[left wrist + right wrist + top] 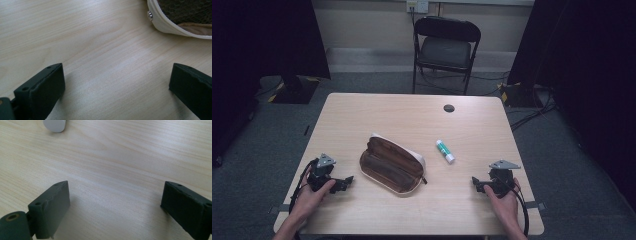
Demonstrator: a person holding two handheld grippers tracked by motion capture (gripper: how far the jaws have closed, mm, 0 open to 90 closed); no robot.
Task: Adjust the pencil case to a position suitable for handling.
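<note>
Between left gripper and right gripper, open pouch, glue stick beside

The table is pale wood with a fine grain. The pouch is brown with a cream edge, the glue stick white and green. Both grippers' jaws are black.

The pencil case is cut off at the left gripper view's top right corner, and the glue stick's white end by the right gripper view's top edge.
</note>
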